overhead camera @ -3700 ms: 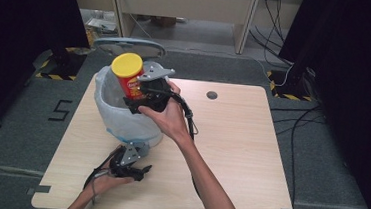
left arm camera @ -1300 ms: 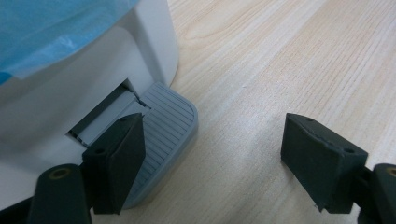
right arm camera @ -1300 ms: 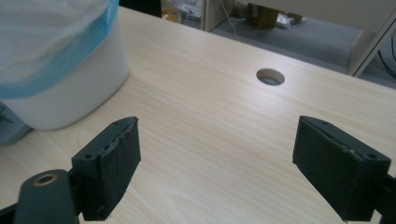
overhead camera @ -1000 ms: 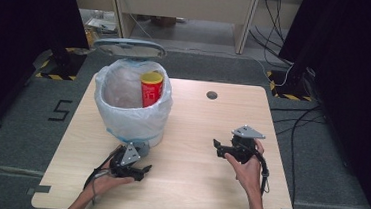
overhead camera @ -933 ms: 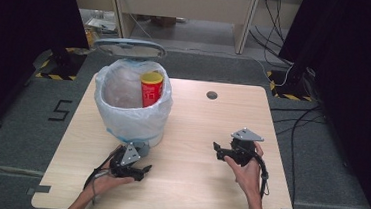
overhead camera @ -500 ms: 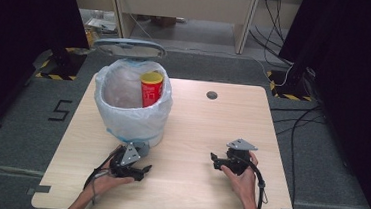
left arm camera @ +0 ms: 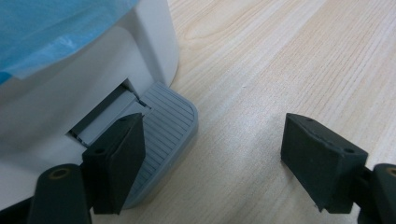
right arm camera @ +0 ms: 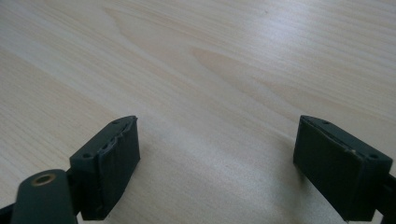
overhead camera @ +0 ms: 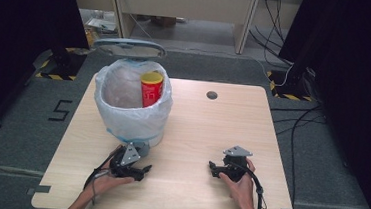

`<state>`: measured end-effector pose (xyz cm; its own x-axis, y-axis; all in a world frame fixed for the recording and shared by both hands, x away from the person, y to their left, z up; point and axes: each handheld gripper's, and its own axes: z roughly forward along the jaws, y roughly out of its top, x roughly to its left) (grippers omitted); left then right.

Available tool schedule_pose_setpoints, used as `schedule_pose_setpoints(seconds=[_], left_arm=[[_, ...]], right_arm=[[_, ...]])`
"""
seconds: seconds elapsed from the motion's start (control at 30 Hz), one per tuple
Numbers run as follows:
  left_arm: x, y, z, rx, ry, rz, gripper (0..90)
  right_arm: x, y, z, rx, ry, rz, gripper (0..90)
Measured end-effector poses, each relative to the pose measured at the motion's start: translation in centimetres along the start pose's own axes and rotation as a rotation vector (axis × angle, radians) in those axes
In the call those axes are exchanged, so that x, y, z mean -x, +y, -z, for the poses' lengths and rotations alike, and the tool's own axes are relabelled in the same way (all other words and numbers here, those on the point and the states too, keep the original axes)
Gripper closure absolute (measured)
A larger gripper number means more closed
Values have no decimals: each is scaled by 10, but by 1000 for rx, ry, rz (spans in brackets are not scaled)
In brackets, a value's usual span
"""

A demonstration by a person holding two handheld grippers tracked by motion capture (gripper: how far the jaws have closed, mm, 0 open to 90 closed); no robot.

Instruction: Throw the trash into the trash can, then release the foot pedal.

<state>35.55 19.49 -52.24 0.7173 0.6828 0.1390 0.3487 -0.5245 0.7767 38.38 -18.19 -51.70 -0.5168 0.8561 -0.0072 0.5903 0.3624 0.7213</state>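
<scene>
A white pedal bin with a pale plastic liner stands on the table's left half, its lid raised. A red can with a yellow top stands upright inside it. My left gripper lies at the bin's foot, open. In the left gripper view, one of my left gripper's jaws rests over the grey ribbed pedal. My right gripper sits low over bare wood at the near right. In the right gripper view my right gripper has just been opening, with nothing between its jaws.
The wooden table has a small round cable hole near its far edge. Grey floor surrounds it, with cables at the right and desk legs behind.
The right gripper, earlier holding the can over the bin, left it inside and has sunk toward the table's near right. The left gripper has stayed at the pedal.
</scene>
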Motion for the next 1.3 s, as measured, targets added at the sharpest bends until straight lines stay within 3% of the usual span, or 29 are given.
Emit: schedule_pose_setpoints(seconds=[1.3], left_arm=[[0,0,0,1,-4,-6,212]], right_arm=[[-2,-1,1,-5,0,0,136]])
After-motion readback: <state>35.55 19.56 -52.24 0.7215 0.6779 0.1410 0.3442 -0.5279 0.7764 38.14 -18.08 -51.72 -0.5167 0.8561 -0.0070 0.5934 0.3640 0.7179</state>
